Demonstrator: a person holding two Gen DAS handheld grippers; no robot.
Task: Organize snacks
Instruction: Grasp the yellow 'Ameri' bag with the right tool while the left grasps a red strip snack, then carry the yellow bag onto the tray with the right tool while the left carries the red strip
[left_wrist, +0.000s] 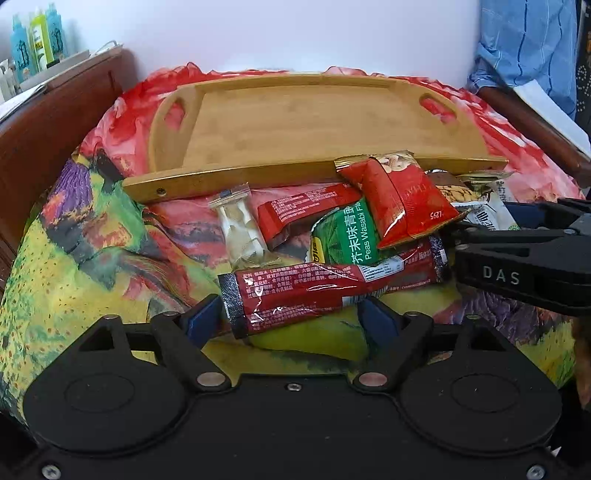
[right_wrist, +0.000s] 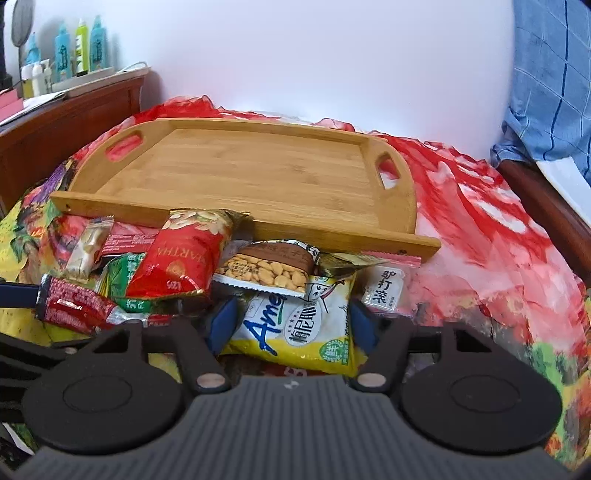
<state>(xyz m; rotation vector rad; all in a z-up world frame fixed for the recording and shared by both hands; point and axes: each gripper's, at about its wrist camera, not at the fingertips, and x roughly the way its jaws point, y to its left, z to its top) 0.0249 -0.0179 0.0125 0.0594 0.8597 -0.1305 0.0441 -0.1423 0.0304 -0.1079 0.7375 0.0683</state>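
A heap of snack packets lies on a flowered bedspread in front of an empty bamboo tray (left_wrist: 295, 122) (right_wrist: 258, 177). My left gripper (left_wrist: 291, 317) is open, its blue pads either side of a long dark red bar packet (left_wrist: 325, 291). Behind it lie a green wasabi peas pack (left_wrist: 347, 236), a red nut pack (left_wrist: 402, 203) and a clear candy packet (left_wrist: 240, 229). My right gripper (right_wrist: 291, 325) is open around a yellow-white Amei packet (right_wrist: 303, 328). A peanut pack (right_wrist: 269, 269) and the red nut pack (right_wrist: 181, 258) lie beyond it.
The right gripper's black body (left_wrist: 524, 269) enters the left wrist view from the right. A wooden headboard with bottles (right_wrist: 74, 48) stands at the left. Blue checked cloth (right_wrist: 546, 74) hangs at the right. A small pink-edged packet (right_wrist: 384, 291) lies right of the heap.
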